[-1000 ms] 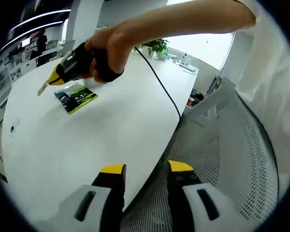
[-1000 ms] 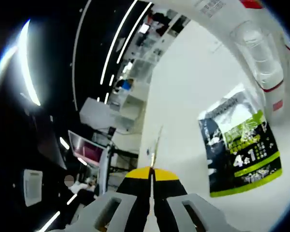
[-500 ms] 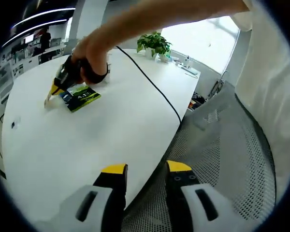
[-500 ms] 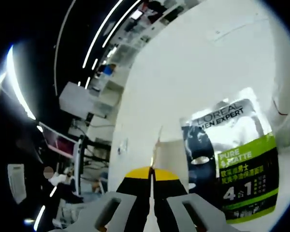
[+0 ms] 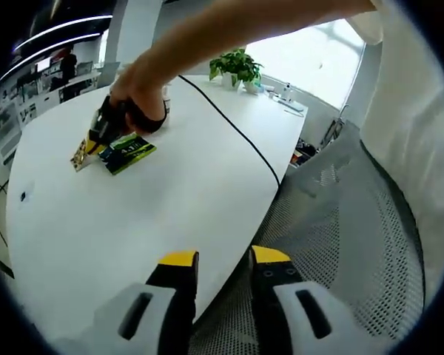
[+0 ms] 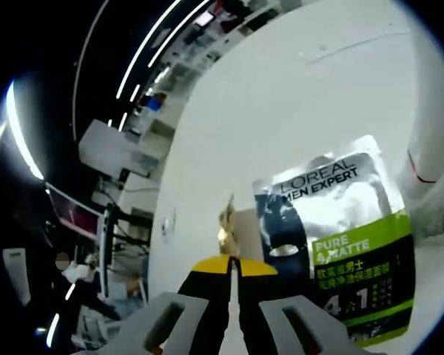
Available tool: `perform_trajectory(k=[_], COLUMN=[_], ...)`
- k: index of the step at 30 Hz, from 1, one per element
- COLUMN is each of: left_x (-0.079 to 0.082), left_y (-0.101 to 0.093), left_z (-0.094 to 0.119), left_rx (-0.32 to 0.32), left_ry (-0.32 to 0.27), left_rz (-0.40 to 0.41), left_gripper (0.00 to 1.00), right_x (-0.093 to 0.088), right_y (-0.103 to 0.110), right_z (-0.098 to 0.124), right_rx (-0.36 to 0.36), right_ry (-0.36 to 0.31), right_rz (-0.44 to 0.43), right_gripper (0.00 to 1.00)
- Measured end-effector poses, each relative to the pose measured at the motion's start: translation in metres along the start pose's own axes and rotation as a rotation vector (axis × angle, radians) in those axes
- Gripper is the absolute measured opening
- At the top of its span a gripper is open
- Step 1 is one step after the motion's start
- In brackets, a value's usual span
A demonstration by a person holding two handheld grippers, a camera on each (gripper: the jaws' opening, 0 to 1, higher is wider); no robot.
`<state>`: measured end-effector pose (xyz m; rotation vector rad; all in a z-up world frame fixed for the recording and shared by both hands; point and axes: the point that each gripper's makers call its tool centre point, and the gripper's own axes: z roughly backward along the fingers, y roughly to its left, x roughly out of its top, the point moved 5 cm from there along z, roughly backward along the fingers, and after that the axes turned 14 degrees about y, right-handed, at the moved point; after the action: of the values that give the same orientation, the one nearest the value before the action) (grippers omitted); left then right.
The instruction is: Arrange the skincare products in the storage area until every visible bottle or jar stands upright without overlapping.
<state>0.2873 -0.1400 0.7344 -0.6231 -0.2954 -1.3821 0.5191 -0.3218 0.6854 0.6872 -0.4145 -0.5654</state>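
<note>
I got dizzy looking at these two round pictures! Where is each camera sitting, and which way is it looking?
Left gripper view: rides on the left gripper, held low at the edge of the white round table beside a grey mesh chair, looking across the table; the person's arm shows.
Right gripper view: rides on the right gripper, close above the table, jaws pinching a thin gold-printed sachet, facing the office shelves.
Shared: the black-and-green face mask packet, the table, the right gripper.
</note>
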Motion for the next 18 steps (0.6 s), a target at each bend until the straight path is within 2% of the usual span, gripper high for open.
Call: perform_trajectory(k=[6,8,10,14,18], left_x=[-0.0007,-0.0006,-0.0012,-0.0012,-0.0016], left_y=[-0.0013,-0.0011,-0.0022,-0.0019,-0.0008], left_z=[-0.0011,-0.0010,-0.0018,-0.0014,-0.0011], left_rx=[-0.007,-0.006,-0.013,-0.009,-0.006], left_ry=[0.009,0.008,0.014,0.015,0.015], left_rz=[-0.005,-0.003,-0.001,-0.007,-0.002], left_gripper=[0.22,0.21,0.21,0.20,0.20], right_x=[0.0048,0.0068,0.0048,0.0011,0.0031], right_y=[-0.0041,-0.0037,-0.0016,0.0014,0.0005], right_z=[0.0051,0.0048,0.0040,-0.0016,-0.0042], right_rx=[-0.013,0.003,0.025,0.029,0.016], right_ry=[-0.014,-0.015,0.001,0.028,0.026], right_rz=[0.012,0.007,-0.023,-0.004,-0.001], right_gripper=[0.09,0.12,0.11,0.11,0.14])
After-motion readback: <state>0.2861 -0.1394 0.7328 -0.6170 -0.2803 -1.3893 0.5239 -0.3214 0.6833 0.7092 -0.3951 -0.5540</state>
